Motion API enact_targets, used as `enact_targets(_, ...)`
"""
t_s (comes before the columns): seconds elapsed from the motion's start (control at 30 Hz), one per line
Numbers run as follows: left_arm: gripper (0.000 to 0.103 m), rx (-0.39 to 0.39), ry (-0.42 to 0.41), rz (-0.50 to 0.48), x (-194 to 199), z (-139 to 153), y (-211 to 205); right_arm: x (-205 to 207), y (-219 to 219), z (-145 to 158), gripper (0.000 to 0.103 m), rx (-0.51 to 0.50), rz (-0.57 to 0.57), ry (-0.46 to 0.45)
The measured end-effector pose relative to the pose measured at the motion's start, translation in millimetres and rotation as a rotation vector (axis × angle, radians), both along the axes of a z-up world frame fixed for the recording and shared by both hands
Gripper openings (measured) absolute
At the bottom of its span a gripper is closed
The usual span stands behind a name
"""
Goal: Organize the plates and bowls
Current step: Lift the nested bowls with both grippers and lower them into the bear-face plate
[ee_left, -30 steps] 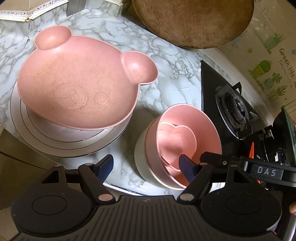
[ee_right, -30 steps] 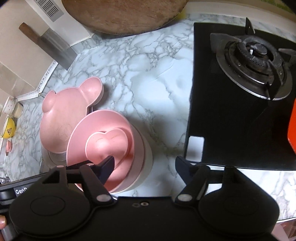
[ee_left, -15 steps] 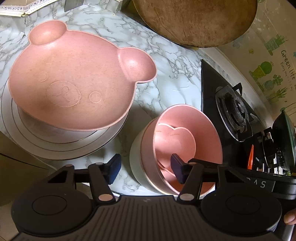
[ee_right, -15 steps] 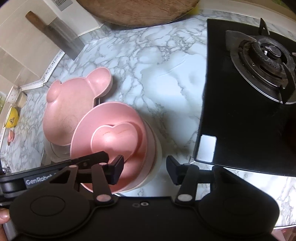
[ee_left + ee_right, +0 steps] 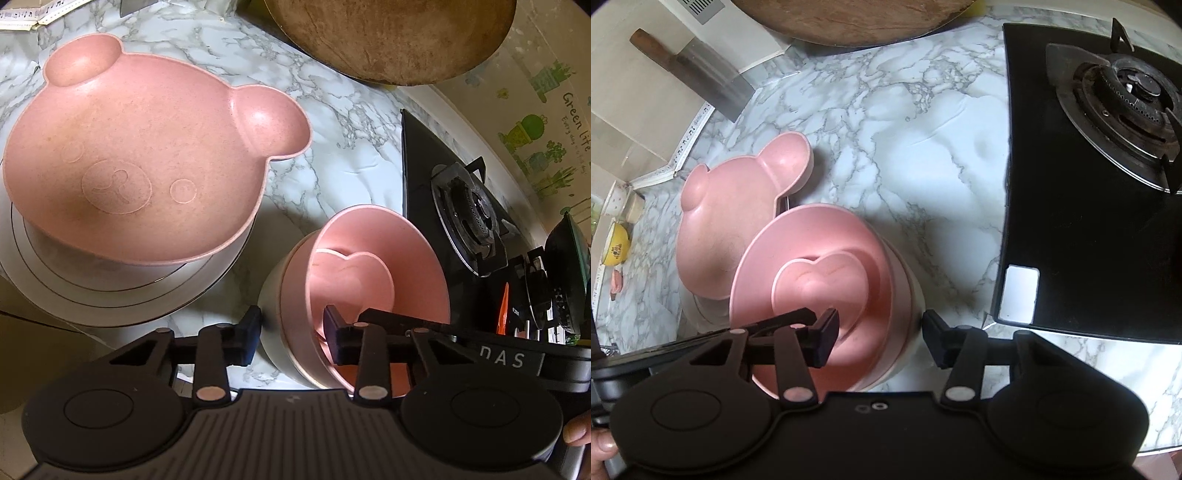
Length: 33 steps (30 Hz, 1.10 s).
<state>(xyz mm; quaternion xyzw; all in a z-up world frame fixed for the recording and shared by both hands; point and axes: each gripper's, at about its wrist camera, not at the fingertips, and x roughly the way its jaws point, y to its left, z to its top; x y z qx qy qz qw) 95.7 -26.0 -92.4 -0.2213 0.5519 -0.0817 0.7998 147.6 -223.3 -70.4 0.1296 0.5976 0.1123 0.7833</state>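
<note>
A pink bear-shaped plate point(image 5: 140, 166) lies on a white gold-rimmed plate point(image 5: 122, 295) at the left. A pink heart-shaped dish point(image 5: 351, 280) sits inside a pink bowl point(image 5: 417, 266), which is nested in a white bowl point(image 5: 273, 295). My left gripper point(image 5: 291, 334) is open and straddles the left rim of the bowl stack, one finger inside, one outside. My right gripper point(image 5: 881, 339) is open and straddles the stack's right rim point(image 5: 905, 295). The bear plate point(image 5: 727, 218) shows behind the stack in the right wrist view.
A black gas hob point(image 5: 1108, 177) with a burner point(image 5: 469, 221) lies to the right. A round wooden board point(image 5: 391, 33) leans at the back. A cleaver point(image 5: 694, 74) rests against the wall at the back left. A yellow cup point(image 5: 617, 243) stands far left.
Both grippers have narrowed and moved in onto the bowl stack's rims, the left from the left side, the right from the right side. The dishes have not moved.
</note>
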Motion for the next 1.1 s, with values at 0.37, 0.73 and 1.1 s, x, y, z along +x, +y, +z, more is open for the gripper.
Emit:
enact_targets(0.37,0.034,0.026,-0.003,-0.019,-1,3,-3,-6,3,11,0.030,-0.065,-0.034,-0.037)
enact_targets(0.73,0.034,0.034,-0.047,-0.033,0,33,0,-7,12,46,0.029,-0.094,-0.044,-0.115)
enact_targets(1.1,0.034,0.074,-0.115,-0.028,16,78,30,10,52,81,0.029,-0.090,-0.017,-0.190)
